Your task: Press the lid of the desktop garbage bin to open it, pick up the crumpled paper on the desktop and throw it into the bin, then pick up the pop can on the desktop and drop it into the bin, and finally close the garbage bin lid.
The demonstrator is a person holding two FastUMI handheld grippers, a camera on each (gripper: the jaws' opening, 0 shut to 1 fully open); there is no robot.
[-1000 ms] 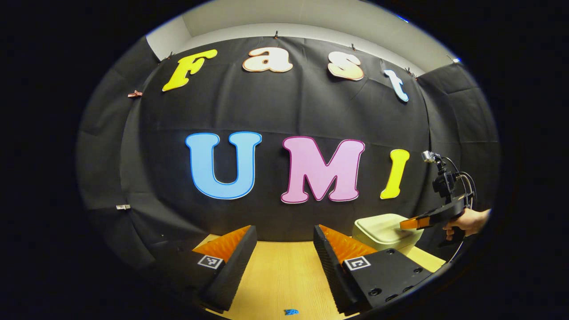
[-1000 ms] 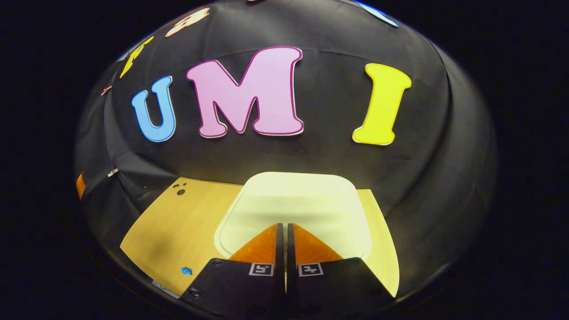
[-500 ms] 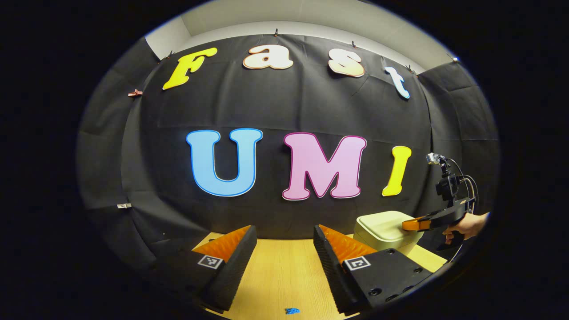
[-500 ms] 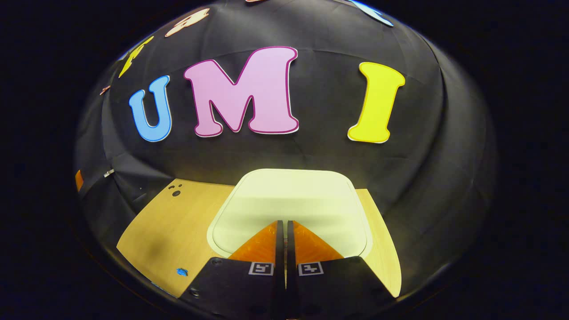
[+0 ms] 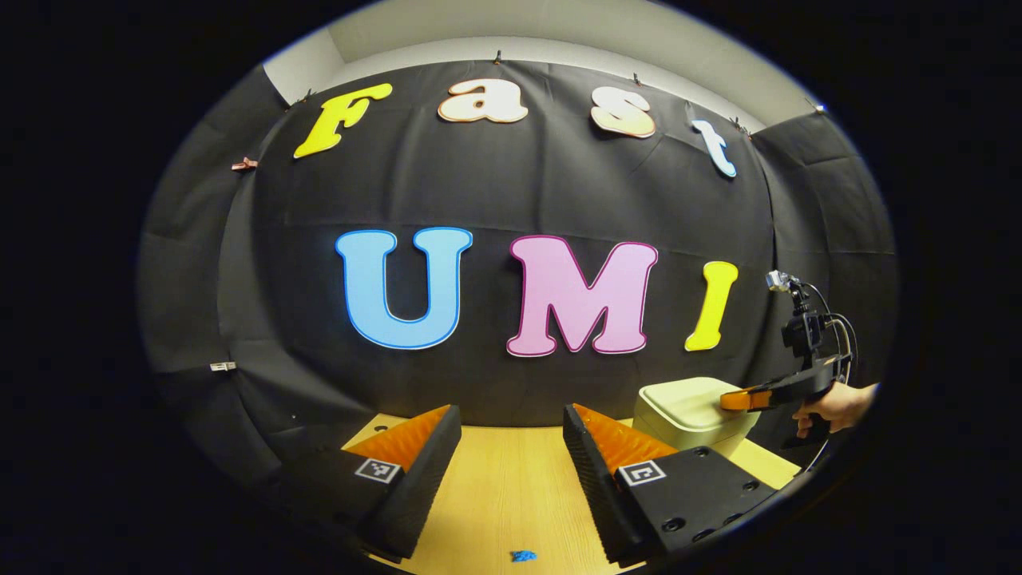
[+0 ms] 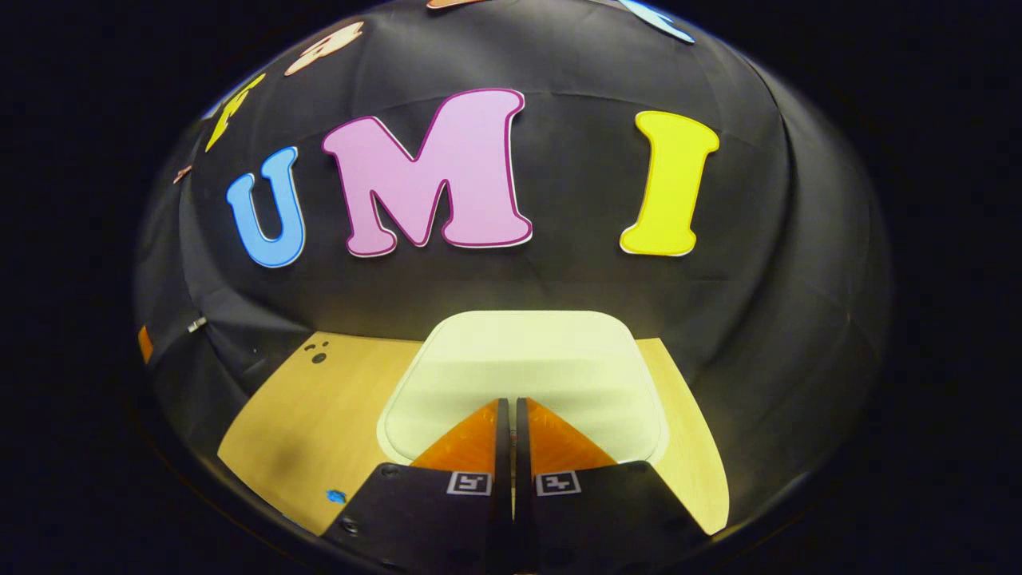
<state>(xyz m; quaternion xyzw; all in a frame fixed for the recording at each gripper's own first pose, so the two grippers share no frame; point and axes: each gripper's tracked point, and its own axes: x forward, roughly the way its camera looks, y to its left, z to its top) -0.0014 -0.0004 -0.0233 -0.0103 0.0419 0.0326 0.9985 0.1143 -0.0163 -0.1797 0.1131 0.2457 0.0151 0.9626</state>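
A: Where bin now?

B: Pale bin on far right part of counter, close to booth wall. Lid flat, looks closed yet. Paper & can: nowhere to point at in these frames.

A: Right claw?

B: Right claw closed, both fingers together w/ nothing between. Tips over near edge of lid, centred; touching or just above, cannot tell. In left gripper view, same claw reaching over lid from right side, nearly level, a bit nose-down, held by hand on grip behind.

A: Left claw?

B: Left claw open wide, empty, held low over bare middle of counter, pointing at wall, well apart from bin. Small blue speck on counter below it.

A: How will lid handle?

B: Prob. stiff smooth plastic, push-latch type. No grasp needed, only press w/ closed tips as blunt point. Best place: near front edge, middle, approx. where tips are now. Bin prob. light, so may slide or tip if push goes sideways; press straight down, short, then release.

A: Step?

B: First one, lid press, not done yet by look of it.
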